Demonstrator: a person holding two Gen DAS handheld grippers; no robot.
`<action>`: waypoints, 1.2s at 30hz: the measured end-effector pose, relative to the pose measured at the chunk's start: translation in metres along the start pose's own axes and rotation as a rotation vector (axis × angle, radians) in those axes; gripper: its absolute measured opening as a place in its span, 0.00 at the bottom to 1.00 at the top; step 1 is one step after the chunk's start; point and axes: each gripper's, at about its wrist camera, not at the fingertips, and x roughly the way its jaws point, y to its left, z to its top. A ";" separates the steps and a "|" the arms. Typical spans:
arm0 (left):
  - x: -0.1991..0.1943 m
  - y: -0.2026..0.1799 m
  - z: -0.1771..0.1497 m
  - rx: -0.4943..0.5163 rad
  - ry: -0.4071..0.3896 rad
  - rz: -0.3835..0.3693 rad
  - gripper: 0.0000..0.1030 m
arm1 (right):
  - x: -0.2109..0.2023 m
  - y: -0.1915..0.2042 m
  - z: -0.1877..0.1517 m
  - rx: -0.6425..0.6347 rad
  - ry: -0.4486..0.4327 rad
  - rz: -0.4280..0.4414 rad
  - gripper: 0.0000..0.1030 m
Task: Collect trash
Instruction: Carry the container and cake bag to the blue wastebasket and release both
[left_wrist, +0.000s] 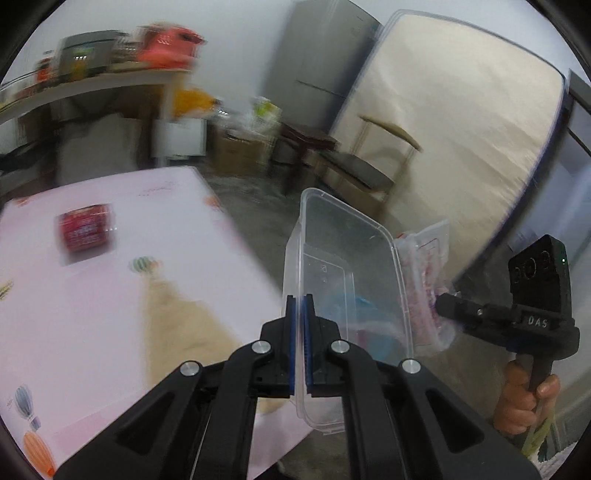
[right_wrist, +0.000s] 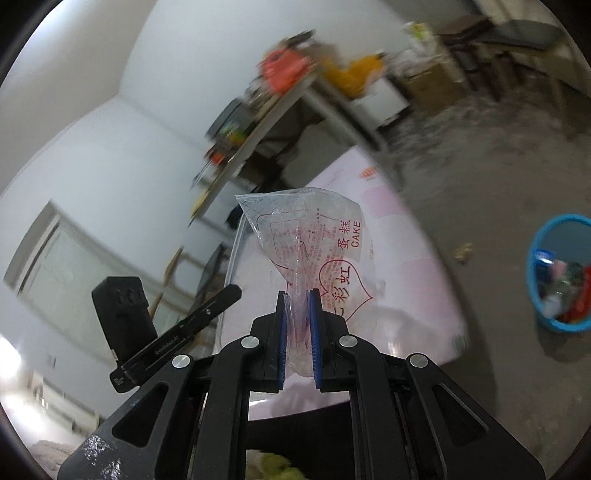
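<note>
Carrying a clear plastic food container (left_wrist: 347, 295) by its wall, the left hand-held gripper (left_wrist: 300, 325) is clamping it off the pink surface (left_wrist: 110, 295). At three o'clock of it, the right hand-held gripper (right_wrist: 298, 325) is pinching a cake wrapper (right_wrist: 314, 243). A blue trash basket (right_wrist: 561, 273) is waiting on the floor at three o'clock in the right view. Judging by this, both loads should be swung over its rim before either grip is released.
</note>
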 end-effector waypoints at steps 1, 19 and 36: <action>0.019 -0.014 0.006 0.023 0.028 -0.026 0.03 | -0.007 -0.010 0.002 0.017 -0.016 -0.018 0.10; 0.323 -0.158 0.006 0.224 0.455 -0.043 0.03 | -0.038 -0.240 0.005 0.445 -0.065 -0.291 0.10; 0.372 -0.159 0.010 0.237 0.455 -0.053 0.49 | -0.004 -0.347 -0.008 0.609 -0.014 -0.483 0.44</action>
